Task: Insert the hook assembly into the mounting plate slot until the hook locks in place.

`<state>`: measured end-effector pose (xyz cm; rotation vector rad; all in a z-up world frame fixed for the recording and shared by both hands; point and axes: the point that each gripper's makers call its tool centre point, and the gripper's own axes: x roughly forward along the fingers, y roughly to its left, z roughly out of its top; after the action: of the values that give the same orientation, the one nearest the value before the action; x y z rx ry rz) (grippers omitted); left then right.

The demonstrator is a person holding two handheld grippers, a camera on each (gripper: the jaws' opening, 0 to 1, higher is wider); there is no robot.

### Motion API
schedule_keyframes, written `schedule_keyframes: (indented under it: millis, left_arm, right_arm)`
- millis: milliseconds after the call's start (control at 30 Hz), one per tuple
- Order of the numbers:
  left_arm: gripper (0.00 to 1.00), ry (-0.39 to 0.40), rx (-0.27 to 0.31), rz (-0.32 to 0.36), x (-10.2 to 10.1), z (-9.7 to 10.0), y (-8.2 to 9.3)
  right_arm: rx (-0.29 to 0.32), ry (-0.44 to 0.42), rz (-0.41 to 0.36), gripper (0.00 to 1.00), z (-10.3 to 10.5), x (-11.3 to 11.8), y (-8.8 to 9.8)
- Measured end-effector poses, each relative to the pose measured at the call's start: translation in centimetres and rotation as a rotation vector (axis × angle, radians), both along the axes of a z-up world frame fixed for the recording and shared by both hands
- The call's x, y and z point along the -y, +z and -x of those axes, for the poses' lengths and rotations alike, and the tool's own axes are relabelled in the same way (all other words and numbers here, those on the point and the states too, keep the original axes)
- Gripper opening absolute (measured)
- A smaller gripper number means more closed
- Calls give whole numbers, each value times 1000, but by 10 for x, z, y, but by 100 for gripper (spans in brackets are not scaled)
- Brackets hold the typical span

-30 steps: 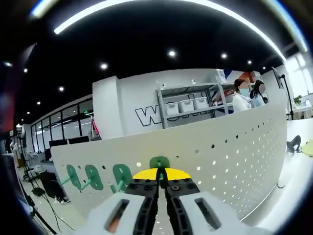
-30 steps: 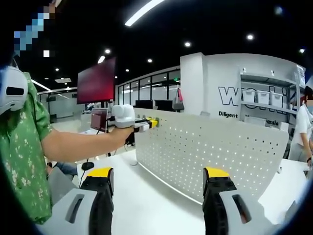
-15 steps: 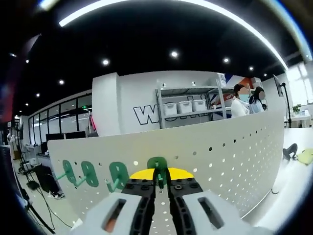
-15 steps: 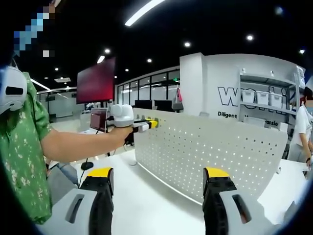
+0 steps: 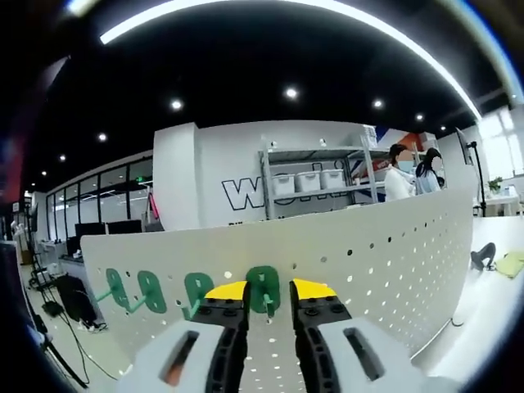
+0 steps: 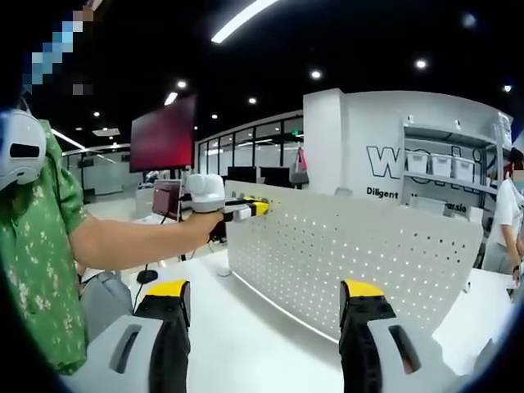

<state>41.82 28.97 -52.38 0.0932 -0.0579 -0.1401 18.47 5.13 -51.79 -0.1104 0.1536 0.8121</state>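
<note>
Left tool [image 5: 268, 296] sits right up at the top edge of the white pegboard [image 5: 385, 254], jaws parted a little, and the green hook [image 5: 263, 288] stands between the yellow tips — seated on the board, by the look of it, with nothing squeezing it. Three more green hooks [image 5: 151, 291] line up along the same edge just beside it.

From the right gripper view, the person's hand [image 6: 206, 219] holds the left tool level against the board's near top corner. The right tool [image 6: 266, 304] hangs low over the white bench [image 6: 246, 327], jaws wide apart, holding nothing, well apart from the board.

So the step in hand reads as the release: the hook is in its slot and the grip is off it. Whether it has truly locked cannot be told from here — the catch behind the plate is hidden.

Next move calls for a straight pull-back of the left tool along its own jaws, no sideways drag, so the tips don't knock the hook loose. If it wobbles, a light push home would settle it.
</note>
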Motion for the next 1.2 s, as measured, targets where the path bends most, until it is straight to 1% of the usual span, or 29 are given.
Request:
schedule_keyframes:
  millis: [167,367,533,633,900,1200]
  left_arm:
    - [23,-6,0,4,1,1,1]
    - [27,-21,-1,8,5,5,1]
    - [31,-27,-7,22,4,7,0]
    - [33,-36,-22,33,5,11,-2]
    - [38,-58,-29,31,4,24,-4]
    - [44,-85,-21,38,5,42,2]
  right_arm:
    - [3,1,0,76,1,-1,2]
    - [5,0,1,76,1,-1,3]
    - [10,5,4,76,2,-3,5]
    - [11,7,5,76,2,-4,5]
    - [13,15,8,76,3,-9,6]
    - [20,22,18,76,5,-16,9]
